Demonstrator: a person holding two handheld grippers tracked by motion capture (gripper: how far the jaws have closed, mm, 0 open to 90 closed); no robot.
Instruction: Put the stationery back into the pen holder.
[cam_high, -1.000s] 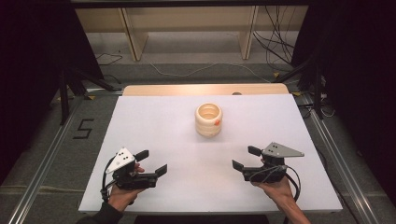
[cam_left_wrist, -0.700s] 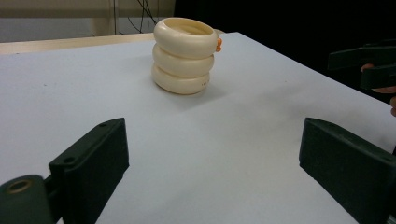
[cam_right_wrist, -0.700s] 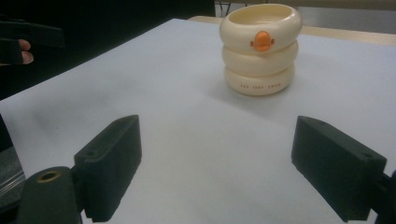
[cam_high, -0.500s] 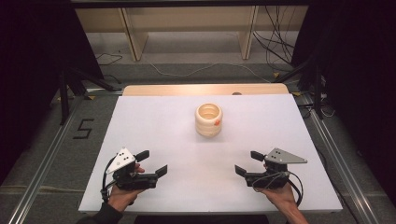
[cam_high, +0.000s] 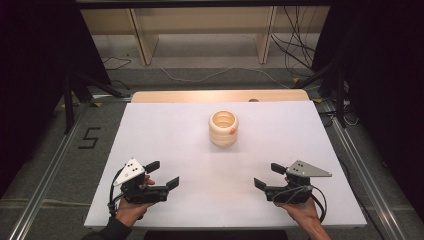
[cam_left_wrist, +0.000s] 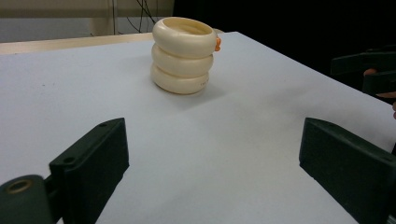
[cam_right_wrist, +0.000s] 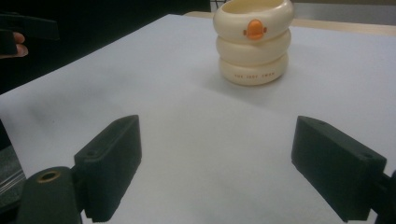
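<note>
The right gripper (cam_high: 269, 176) had drawn back toward the counter's (cam_high: 165, 135) near edge; both grippers' jaws stood apart, well away from the cream cup (cam_high: 223, 128), so no reach had begun.

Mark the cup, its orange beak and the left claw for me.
cup (cam_high: 223, 131), high view, on its ribbed side wall
orange beak (cam_right_wrist: 255, 29), right gripper view, on the middle of the beak
left claw (cam_high: 162, 174), high view, midway between its open tips
</note>
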